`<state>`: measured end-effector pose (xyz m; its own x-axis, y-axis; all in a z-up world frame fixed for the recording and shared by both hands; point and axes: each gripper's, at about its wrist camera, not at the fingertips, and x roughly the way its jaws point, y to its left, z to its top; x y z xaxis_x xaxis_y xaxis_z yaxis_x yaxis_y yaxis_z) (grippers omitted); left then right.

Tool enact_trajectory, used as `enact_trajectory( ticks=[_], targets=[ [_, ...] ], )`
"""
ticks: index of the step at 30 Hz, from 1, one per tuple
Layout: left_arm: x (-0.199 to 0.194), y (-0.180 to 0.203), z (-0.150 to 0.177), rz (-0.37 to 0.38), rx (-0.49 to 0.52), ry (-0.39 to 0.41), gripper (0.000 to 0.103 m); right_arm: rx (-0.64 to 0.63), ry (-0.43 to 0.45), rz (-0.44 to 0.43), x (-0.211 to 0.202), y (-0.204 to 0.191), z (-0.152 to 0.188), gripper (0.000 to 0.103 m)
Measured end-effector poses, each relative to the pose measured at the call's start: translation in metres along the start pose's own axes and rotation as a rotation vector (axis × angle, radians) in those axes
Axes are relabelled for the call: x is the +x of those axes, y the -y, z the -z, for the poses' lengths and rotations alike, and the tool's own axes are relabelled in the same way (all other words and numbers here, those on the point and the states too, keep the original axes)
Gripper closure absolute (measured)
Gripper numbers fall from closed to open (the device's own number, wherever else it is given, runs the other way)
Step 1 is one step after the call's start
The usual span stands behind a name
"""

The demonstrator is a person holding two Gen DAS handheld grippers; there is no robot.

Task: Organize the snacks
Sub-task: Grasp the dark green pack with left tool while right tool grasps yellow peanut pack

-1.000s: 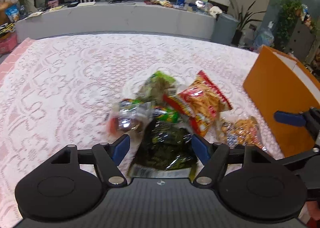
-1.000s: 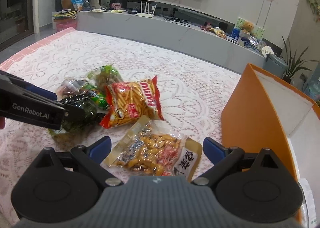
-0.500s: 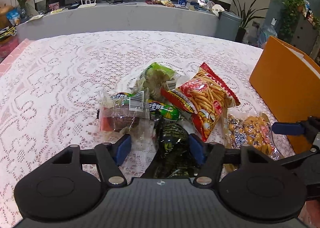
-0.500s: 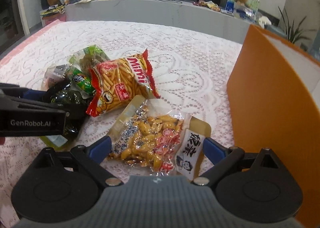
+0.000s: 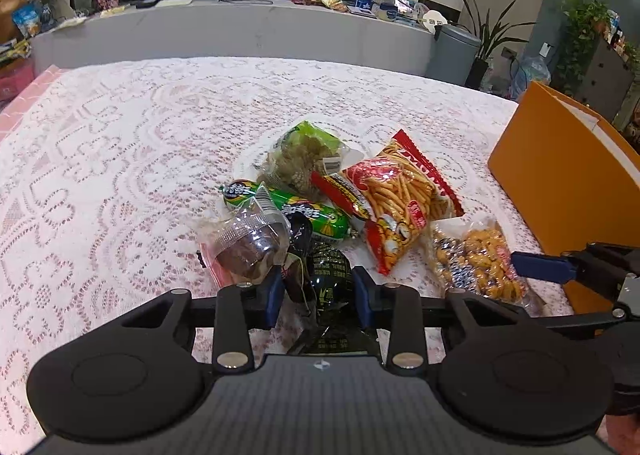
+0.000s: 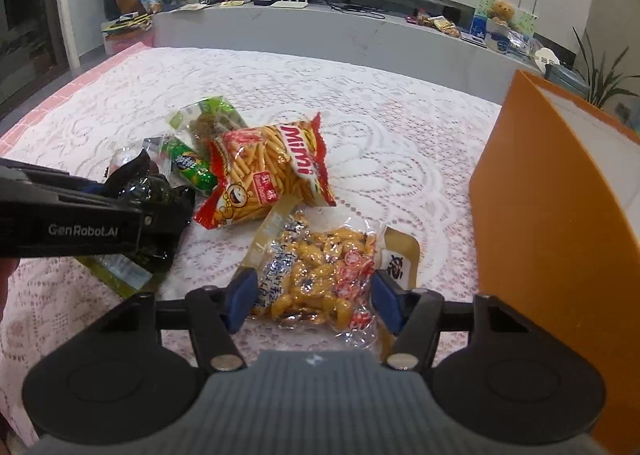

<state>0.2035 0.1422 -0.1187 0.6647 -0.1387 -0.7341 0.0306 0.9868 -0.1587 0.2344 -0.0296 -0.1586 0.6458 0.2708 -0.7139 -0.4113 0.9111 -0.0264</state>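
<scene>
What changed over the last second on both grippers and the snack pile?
Both grippers are closing. The left gripper has narrowed around the dark green packet, which now looks crumpled between its pads. The right gripper has drawn in on the bag of yellow snacks. The red chip bag, the green sausage and the orange box stayed put.

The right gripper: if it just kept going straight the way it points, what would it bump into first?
Most likely the clear nut packet, which already lies between the closing jaws of the right gripper. Past it comes the red Mimi bag, though depth is hard to judge.
</scene>
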Motion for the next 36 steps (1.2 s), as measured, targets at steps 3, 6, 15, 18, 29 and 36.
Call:
enact_trajectory(
  ticks=[3, 6, 15, 18, 29, 36],
  targets=[
    [-0.004, -0.003, 0.001, 0.016, -0.020, -0.014, 0.063, 0.037, -0.021, -0.027, -0.006, 0.001, -0.002, 0.052],
    [-0.007, -0.001, 0.004, 0.017, -0.026, -0.038, 0.063, 0.091, -0.049, -0.078, -0.013, 0.003, -0.003, 0.055],
    [-0.027, 0.001, 0.014, 0.015, -0.051, -0.066, 0.063, 0.214, -0.103, -0.294, -0.026, 0.003, 0.007, 0.060],
    [-0.033, -0.002, 0.016, 0.007, -0.076, -0.070, 0.063, 0.201, -0.113, -0.298, -0.031, -0.001, 0.012, 0.059],
    [-0.048, -0.010, 0.032, -0.048, -0.158, -0.090, 0.063, 0.080, -0.136, -0.372, -0.048, -0.023, 0.024, 0.059],
    [-0.046, -0.019, 0.029, -0.072, -0.189, -0.077, 0.063, -0.112, 0.051, -0.199, -0.064, -0.031, 0.022, 0.015]
  ],
)
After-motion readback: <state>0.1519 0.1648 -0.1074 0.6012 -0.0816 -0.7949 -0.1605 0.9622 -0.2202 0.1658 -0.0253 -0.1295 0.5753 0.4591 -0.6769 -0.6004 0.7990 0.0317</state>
